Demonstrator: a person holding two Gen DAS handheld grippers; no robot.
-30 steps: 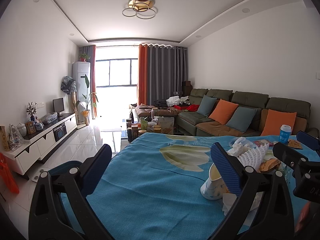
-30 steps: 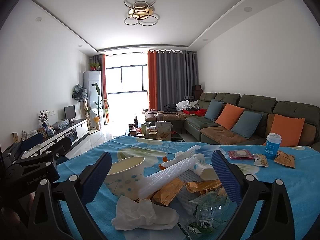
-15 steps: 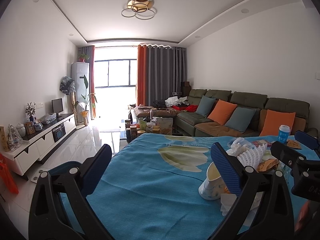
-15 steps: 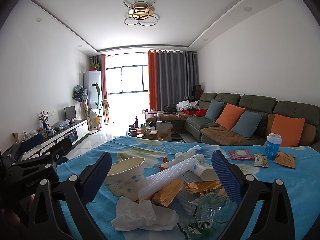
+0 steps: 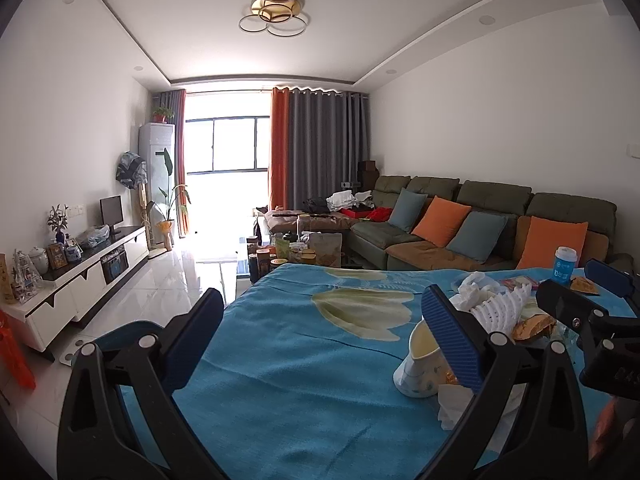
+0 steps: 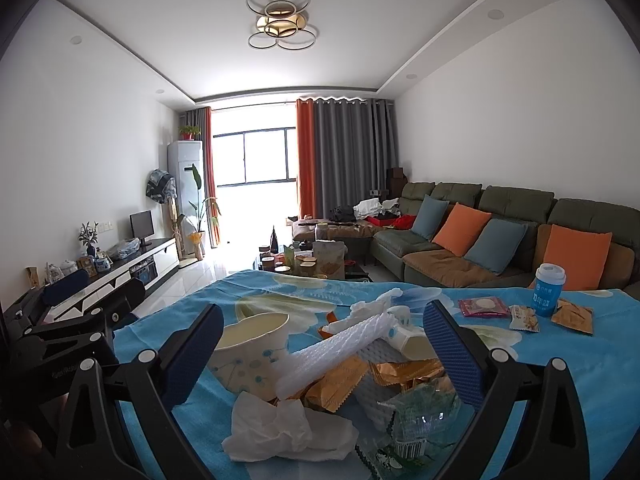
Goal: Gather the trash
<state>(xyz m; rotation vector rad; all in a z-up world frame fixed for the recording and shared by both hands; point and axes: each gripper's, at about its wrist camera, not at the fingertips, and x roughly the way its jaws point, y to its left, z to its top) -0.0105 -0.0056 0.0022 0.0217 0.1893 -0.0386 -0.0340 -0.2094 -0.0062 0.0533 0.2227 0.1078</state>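
Almost nothing has shifted since the earlier frames; both tongs hover gaping and empty. The trash pile (image 6: 352,364) sits on the counter (image 6: 560,360) between the right tongs (image 6: 320,344), with the left tongs (image 5: 320,340) off to its left. Closing wide could, I judge, tip the paper cup (image 6: 252,348) or scatter loose wrappers (image 6: 340,380).

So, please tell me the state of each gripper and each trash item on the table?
left gripper: open, empty
right gripper: open, empty
paper cup: tipped on its side
tissue: crumpled
foam net sleeve: lying across the pile
blue cup: upright, lidded
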